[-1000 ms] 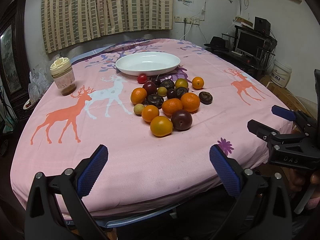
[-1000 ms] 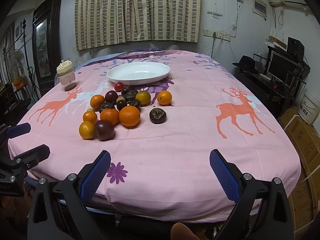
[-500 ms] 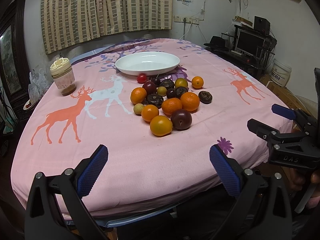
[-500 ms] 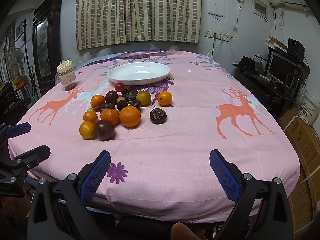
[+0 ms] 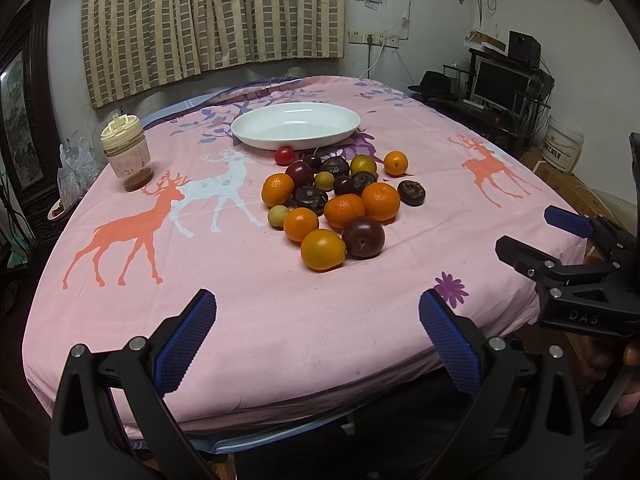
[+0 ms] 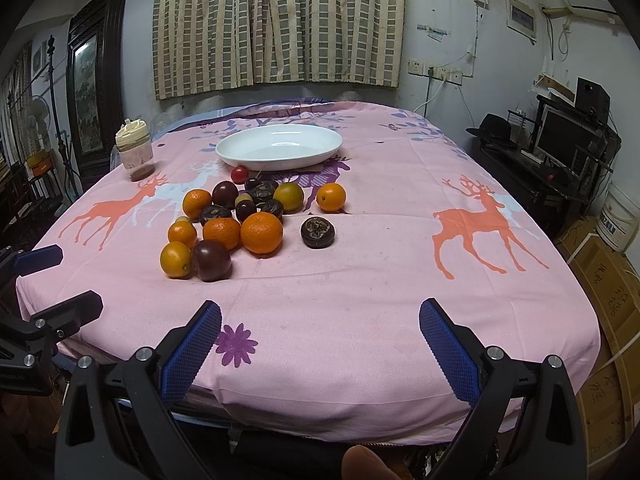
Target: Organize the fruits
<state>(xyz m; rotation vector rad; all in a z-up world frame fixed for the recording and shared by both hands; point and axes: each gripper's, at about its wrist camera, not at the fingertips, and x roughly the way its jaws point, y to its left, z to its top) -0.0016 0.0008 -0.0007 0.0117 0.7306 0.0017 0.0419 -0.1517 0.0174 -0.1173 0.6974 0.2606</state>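
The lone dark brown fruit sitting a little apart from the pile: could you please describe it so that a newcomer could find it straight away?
Start at the white oval dish on the pink deer-print tablecloth, then drop to the fruit pile in front of it. On the pile's right edge, beside the biggest orange, sits the dark brown fruit. It touches no other fruit, and its wrinkled top has a rough, star-like centre.

Bare cloth fronts the fruit pile (tightly clustered), which blocks the plate.
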